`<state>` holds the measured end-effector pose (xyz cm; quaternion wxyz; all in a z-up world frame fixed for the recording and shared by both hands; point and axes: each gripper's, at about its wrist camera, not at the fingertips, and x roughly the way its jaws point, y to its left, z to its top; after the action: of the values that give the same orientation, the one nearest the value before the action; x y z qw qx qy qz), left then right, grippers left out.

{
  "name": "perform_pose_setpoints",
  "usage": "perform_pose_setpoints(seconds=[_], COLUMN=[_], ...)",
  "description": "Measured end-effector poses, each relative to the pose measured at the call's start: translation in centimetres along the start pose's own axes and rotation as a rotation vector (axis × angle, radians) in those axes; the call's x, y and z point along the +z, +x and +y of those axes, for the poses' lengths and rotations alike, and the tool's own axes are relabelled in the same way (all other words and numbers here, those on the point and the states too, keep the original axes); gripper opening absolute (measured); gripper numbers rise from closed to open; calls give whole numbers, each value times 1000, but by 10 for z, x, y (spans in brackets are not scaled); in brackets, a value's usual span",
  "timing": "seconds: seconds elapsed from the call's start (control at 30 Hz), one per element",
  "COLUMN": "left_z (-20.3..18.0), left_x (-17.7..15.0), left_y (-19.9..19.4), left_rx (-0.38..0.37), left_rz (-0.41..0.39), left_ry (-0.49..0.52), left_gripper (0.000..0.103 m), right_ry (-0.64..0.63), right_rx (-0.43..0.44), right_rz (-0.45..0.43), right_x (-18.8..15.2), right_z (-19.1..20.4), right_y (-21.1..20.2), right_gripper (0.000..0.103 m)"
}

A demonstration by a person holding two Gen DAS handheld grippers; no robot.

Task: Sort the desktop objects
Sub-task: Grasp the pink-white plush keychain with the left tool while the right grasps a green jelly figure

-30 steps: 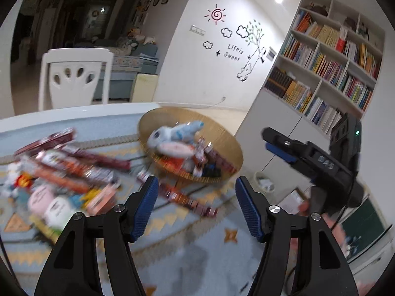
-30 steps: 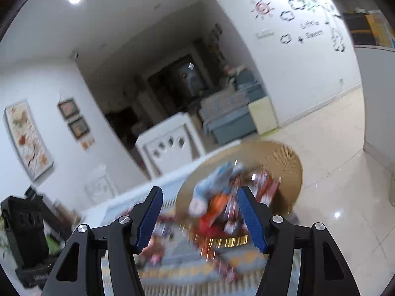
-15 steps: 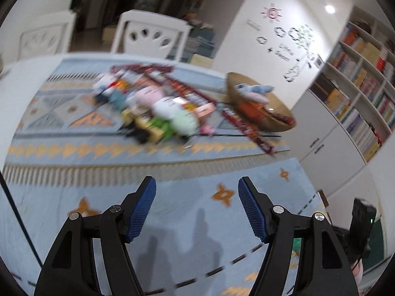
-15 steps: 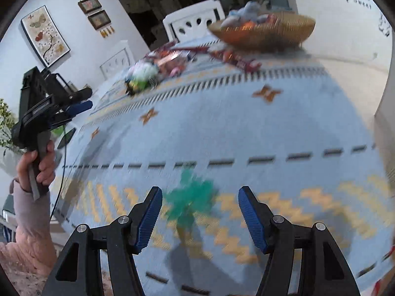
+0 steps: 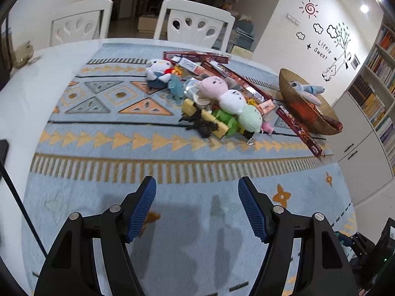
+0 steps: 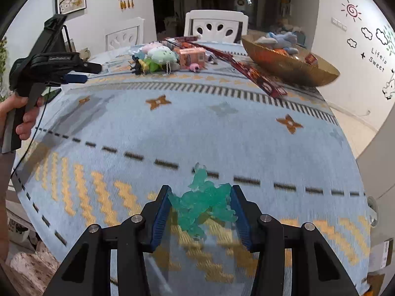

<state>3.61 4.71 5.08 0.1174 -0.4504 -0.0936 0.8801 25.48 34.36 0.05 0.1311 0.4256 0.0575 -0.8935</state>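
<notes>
A pile of plush toys (image 5: 229, 101) and long red snack boxes (image 5: 298, 130) lies at the far middle of the blue patterned tablecloth (image 5: 123, 148). A woven bowl (image 5: 308, 113) at the far right holds a blue plush (image 5: 306, 88) and snack packs. My left gripper (image 5: 197, 207) is open and empty above the near cloth. My right gripper (image 6: 200, 209) is shut on a translucent green toy figure (image 6: 202, 202) near the table's front edge. The pile (image 6: 160, 56) and bowl (image 6: 291, 61) also show in the right wrist view.
Two white chairs (image 5: 195, 22) stand behind the table. A glass cup (image 5: 22, 54) sits at the far left edge. A bookshelf (image 5: 375, 79) and white cabinets stand to the right. The left gripper (image 6: 49, 64) in a hand shows in the right wrist view.
Both grippers pulled back from the bowl to the near side of the table. My right gripper closed its fingers around the green toy figure.
</notes>
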Motion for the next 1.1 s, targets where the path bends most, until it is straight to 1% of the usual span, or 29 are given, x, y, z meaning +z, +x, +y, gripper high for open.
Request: perform_pose_setpoints(seconds=[0.13,0.2,0.23,0.3,0.37,0.4,0.43,0.53,0.57,0.67,0.77,0.83,0.87,0.93,0.97,1.0,1.07,1.1], left_z=[-12,-17,-19,-23,-27,-29,-31,-32,-31,-30,-38,-44,-49,-53,-55,-55,-50,-46], left_x=[20,31,36,48,55,59,62,72,74,77,82,86,86,86,85,85,84,84], left_y=[8,15,20,35,46,51,57,73,79,92,97,105,110,114,115,114,109,105], left_rx=[0,-12,-30,-97,-154,-163,-158,-104,-108,-136,-134,-126,-111,-87,-82,-86,-109,-122], left_rz=[3,2,4,18,21,17,9,-10,-9,-3,-37,-41,-44,-59,-71,-80,-97,-102], left_ry=[22,11,-5,-61,-99,-112,-124,-156,-172,-207,-183,-170,-151,-111,-89,-82,-84,-89], left_gripper=[67,67,67,67,67,67,67,67,67,67,67,67,66,53,52,48,35,31], right_ry=[-1,3,10,51,103,138,163,208,223,234,240,244,245,252,257,262,272,275], right_rx=[34,34,36,63,119,156,175,200,217,255,266,276,280,283,284,285,286,287], right_rz=[-54,-94,-105,-120,-127,-129,-126,-109,-103,-125,-102,-96,-98,-104,-105,-106,-109,-108], right_x=[27,41,46,56,62,64,63,60,60,60,60,59,59,59,58,58,58,57], right_z=[0,0,-2,-11,-22,-29,-33,-43,-46,-48,-48,-47,-47,-48,-49,-50,-52,-53], right_y=[-6,-7,-5,4,15,20,25,35,37,35,39,40,39,38,37,37,37,37], right_gripper=[48,48,48,48,48,48,48,48,48,48,48,48,48,48,48,48,48,48])
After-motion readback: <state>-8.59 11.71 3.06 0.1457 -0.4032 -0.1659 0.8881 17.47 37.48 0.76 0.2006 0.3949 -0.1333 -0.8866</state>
